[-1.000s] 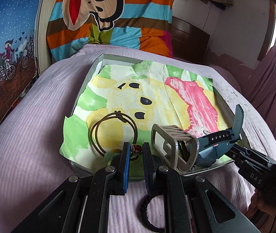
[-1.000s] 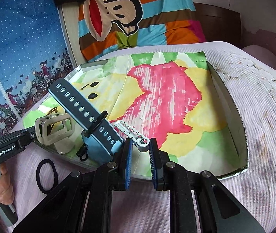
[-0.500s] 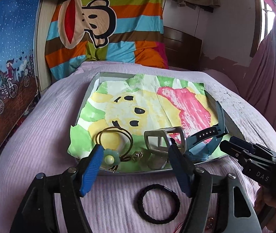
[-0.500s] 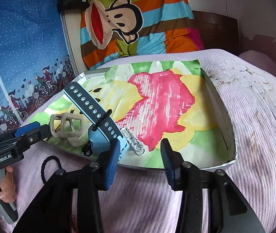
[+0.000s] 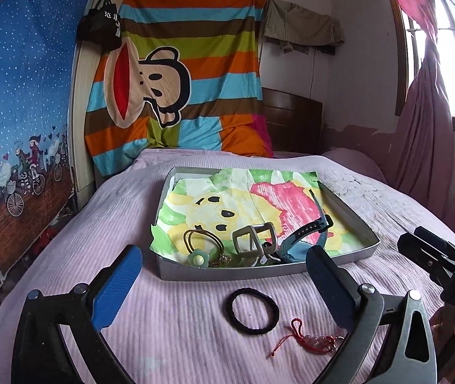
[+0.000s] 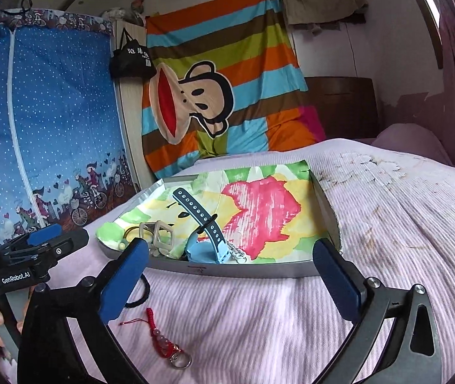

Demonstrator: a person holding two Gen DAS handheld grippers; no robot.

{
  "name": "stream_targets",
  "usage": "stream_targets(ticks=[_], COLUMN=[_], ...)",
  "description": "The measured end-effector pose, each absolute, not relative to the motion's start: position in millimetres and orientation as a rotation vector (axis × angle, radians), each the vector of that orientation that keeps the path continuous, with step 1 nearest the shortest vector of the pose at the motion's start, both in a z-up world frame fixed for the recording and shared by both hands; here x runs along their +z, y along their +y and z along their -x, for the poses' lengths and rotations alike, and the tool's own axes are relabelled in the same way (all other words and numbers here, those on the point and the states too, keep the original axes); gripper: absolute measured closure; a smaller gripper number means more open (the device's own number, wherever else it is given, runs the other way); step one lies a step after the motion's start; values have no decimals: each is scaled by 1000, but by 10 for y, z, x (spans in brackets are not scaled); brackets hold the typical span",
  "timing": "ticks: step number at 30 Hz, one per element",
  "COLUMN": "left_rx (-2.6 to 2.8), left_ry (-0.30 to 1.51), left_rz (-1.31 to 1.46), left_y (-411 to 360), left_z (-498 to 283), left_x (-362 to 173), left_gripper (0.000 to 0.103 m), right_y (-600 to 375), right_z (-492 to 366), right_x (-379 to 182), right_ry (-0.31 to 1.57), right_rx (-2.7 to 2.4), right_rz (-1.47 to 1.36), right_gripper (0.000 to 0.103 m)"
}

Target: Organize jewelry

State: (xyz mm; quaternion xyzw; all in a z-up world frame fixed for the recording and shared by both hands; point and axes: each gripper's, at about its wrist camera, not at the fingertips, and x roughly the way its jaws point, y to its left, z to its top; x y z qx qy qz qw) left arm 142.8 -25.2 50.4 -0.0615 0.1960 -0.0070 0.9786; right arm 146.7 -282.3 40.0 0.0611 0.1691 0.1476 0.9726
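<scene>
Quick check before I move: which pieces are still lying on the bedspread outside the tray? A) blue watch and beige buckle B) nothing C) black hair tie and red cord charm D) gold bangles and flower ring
C: the black hair tie and the red cord charm lie on the bedspread in front of the tray.

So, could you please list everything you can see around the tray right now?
tray: one, grey, on bed, paper-lined
watch: one, blue, in tray
watch case: one, beige, in tray
bangles: gold, in tray
flower charm: one, green, tray's near edge
hair tie: one, black, on bedspread
red charm: one, with ring, on bedspread
left gripper: open, empty
right gripper: open, empty
</scene>
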Motion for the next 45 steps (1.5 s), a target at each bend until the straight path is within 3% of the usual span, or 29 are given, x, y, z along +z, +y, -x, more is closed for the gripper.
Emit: stream_targets(ticks=[19, 40, 43, 45], left_rx=[-33, -119, -141, -161], left_ry=[396, 547, 567, 578], left_rz=[62, 114, 108, 102], left_y=[-302, -213, -242, -268], left_z=[-962, -1131, -1158, -1171], left_x=[309, 36, 5, -13], left_gripper=[0, 0, 5, 9], right_y=[-2826, -2667, -2628, -2585], right_z=[-981, -1216, -1221, -1225], right_x=[228, -182, -210, -231], right_ry=[366, 572, 584, 595], right_rx=[325, 412, 427, 442], right_rz=[-62, 54, 68, 85], right_gripper=[1, 2, 7, 23])
